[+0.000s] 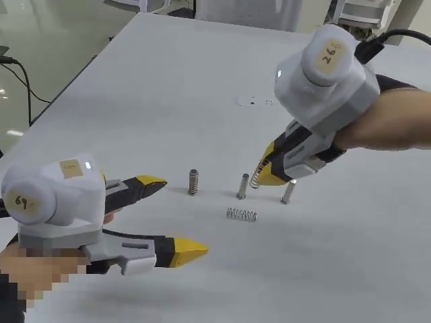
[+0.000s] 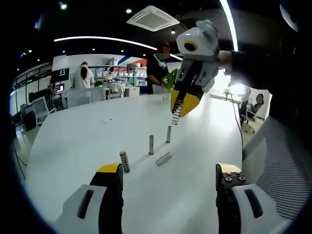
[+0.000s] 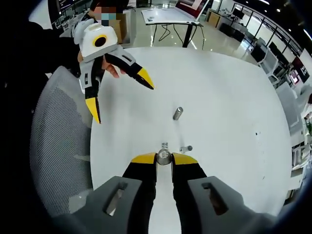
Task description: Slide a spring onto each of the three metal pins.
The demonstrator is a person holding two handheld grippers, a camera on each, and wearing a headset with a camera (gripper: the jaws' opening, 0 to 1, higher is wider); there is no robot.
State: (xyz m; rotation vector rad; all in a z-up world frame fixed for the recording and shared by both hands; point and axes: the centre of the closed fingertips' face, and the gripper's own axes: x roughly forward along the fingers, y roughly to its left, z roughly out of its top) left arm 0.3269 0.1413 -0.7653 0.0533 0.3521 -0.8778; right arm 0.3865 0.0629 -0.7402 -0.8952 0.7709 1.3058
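Now, right gripper (image 1: pixel 269 176) clamped on a spring (image 2: pixel 176 113), left gripper (image 1: pixel 185 216) jaws wide apart.

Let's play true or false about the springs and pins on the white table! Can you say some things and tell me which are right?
1. In the head view, the left-end pin already wears a spring. True.
2. The right gripper is empty. False: it is shut on a held spring.
3. A loose spring lies flat on the table. True.
4. The left gripper is squeezed shut. False: its jaws stand wide apart and hold nothing.
5. All three pins wear springs. False: the middle pin and the right-end pin are bare.
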